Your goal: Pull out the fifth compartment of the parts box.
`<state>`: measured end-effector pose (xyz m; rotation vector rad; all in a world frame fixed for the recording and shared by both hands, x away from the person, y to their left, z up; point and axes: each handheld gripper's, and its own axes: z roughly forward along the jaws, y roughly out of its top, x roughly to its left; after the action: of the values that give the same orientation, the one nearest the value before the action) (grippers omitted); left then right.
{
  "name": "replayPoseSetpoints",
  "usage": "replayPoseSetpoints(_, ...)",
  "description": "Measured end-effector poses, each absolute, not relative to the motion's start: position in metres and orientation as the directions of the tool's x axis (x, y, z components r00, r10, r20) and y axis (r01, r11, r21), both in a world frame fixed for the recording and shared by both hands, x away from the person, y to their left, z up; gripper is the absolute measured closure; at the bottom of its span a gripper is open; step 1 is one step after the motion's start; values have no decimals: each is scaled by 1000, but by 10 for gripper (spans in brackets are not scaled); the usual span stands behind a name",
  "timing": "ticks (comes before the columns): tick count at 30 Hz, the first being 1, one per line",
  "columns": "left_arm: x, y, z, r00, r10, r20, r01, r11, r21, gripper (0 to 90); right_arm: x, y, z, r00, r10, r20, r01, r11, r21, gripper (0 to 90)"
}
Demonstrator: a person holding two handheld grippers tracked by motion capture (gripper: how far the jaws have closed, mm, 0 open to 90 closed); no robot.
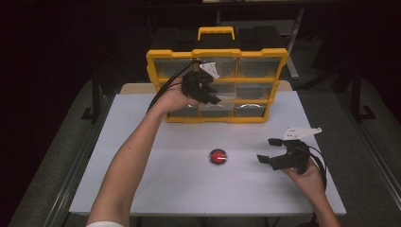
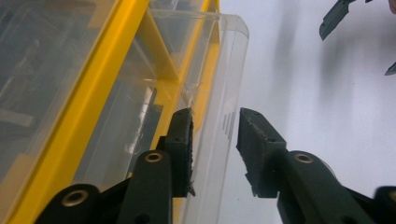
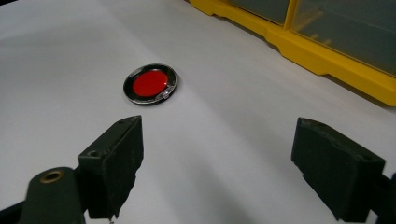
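Yellow organiser (image 1: 217, 85) is standing upright at the bench's far edge, its clear drawer (image 2: 219, 84) being drawn out, probably to take a part; left gripper (image 2: 215, 149) is being narrowed astride the drawer's front lip, pads apparently not yet pressing; right gripper (image 3: 217, 163) is being held wide near the front right corner; red disc (image 3: 151, 84) is lying just beyond it, untouched.

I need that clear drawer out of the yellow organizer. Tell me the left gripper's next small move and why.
Probably close the left gripper the rest of the way onto the clear drawer front, then pull. Its jaws straddle that clear lip with a gap showing on each side, so no grip is made yet. The drawer barely stands out from the yellow organizer.
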<state>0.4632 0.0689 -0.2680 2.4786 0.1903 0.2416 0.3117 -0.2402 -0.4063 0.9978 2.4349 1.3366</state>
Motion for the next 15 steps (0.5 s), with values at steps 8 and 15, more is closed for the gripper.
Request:
replayPoseSetpoints(8,464,71,-268,978,173,115,67,-788,612,719,312,-240,-406,-758,635,147,464,367,806,159)
replayPoseSetpoints(15,459,72,-266,983,153,98,63,-793,606,723,312,-239,-407,-760,633,144,461,370,806,159)
